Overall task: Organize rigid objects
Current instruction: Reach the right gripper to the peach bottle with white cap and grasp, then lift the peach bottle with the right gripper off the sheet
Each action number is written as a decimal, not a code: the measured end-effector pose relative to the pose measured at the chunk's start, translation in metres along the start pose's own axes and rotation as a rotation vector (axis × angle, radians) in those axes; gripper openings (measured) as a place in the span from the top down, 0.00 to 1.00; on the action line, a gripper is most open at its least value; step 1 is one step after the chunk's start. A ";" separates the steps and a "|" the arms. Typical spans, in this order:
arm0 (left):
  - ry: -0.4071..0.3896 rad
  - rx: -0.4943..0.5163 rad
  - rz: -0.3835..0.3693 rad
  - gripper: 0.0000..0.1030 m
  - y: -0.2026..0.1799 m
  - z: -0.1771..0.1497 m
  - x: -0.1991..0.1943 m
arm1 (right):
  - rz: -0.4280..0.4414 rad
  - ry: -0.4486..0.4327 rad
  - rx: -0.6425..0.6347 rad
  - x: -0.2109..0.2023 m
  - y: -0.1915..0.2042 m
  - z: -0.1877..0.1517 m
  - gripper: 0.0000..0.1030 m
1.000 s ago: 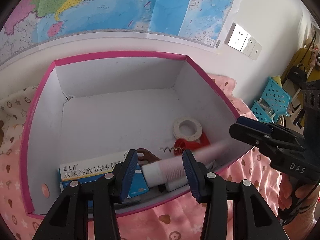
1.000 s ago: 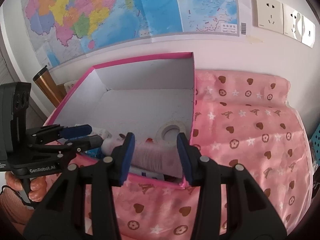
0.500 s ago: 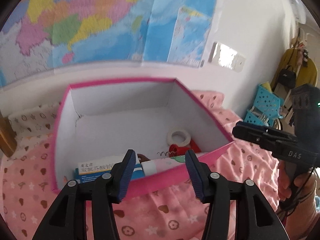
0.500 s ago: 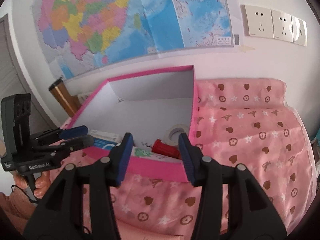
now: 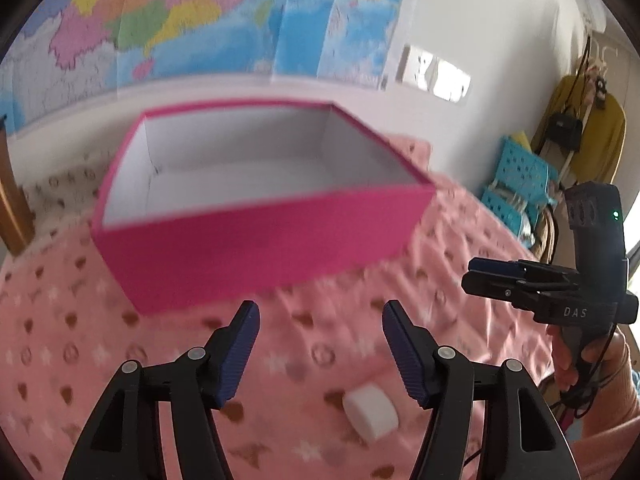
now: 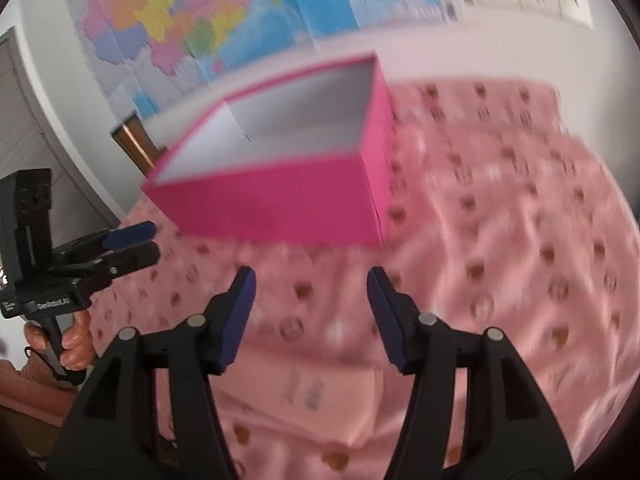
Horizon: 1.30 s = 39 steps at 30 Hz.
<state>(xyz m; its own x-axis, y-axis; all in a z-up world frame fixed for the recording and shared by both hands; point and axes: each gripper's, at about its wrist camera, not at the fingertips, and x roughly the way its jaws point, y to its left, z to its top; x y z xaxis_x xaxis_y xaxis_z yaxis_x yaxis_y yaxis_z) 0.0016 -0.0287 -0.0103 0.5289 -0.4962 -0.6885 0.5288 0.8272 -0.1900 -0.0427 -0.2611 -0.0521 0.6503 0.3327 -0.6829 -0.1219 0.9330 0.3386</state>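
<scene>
left tool: black arms, ribbed blue pads, silver screws | right tool: same build, "DAS" lettering, green light

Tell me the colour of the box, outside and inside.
The box is bright pink outside with a plain white inside; the left wrist view shows it best.

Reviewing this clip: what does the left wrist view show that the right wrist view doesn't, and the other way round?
Only the left wrist view shows a small white block lying on the cloth near the left tool, plus blue baskets and a yellow garment at the far right. Only the right wrist view shows a flat pink package under the right tool and a brown cylinder behind the box. Both show the pink box, the pink patterned cloth, the wall map, and empty, opening jaws.
</scene>
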 end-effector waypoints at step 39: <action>0.199 -0.022 -0.149 0.53 -0.028 -0.050 0.017 | 0.025 0.113 0.102 0.002 -0.020 -0.057 0.42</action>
<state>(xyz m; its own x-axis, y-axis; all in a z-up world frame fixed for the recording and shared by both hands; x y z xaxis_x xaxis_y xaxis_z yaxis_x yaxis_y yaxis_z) -0.0374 -0.0469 -0.0516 0.3036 -0.5533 -0.7757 0.5753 0.7554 -0.3136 -0.0817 -0.2713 -0.0970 0.5589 0.3740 -0.7401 -0.0559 0.9074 0.4164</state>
